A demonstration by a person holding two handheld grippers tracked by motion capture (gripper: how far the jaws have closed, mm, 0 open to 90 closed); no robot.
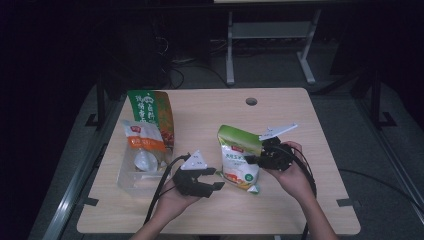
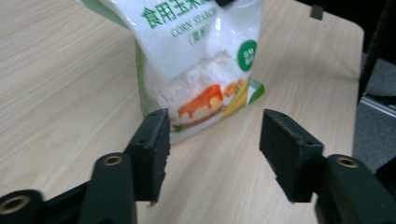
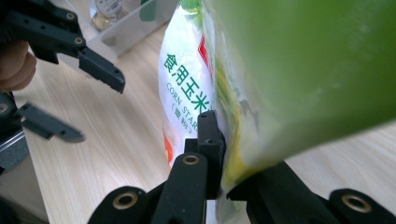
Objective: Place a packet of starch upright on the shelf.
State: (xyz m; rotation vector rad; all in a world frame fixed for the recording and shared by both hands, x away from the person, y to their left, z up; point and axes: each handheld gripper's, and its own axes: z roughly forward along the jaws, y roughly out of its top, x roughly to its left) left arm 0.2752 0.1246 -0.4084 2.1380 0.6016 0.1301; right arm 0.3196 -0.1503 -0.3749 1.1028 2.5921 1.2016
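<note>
A white and green corn starch bag [image 1: 240,160] stands upright on the wooden table [image 1: 300,200], right of centre. My right gripper [image 1: 250,160] is shut on the bag's right edge, and in the right gripper view its jaws pinch the bag [image 3: 187,88] flat between them. My left gripper [image 1: 217,178] is open just left of the bag's lower part. Seen from the left gripper view, the bag [image 2: 201,60] stands a little beyond the open left gripper [image 2: 215,126], with nothing between the pads. The open left gripper [image 3: 98,112] also appears in the right gripper view, at the left.
A clear plastic box [image 1: 131,177] sits at the table's left, holding an orange-and-white pouch [image 1: 142,140] and a tall green-and-orange bag [image 1: 152,112]. A round cable hole [image 1: 251,101] lies near the far edge. Cables trail from both grippers toward the near edge.
</note>
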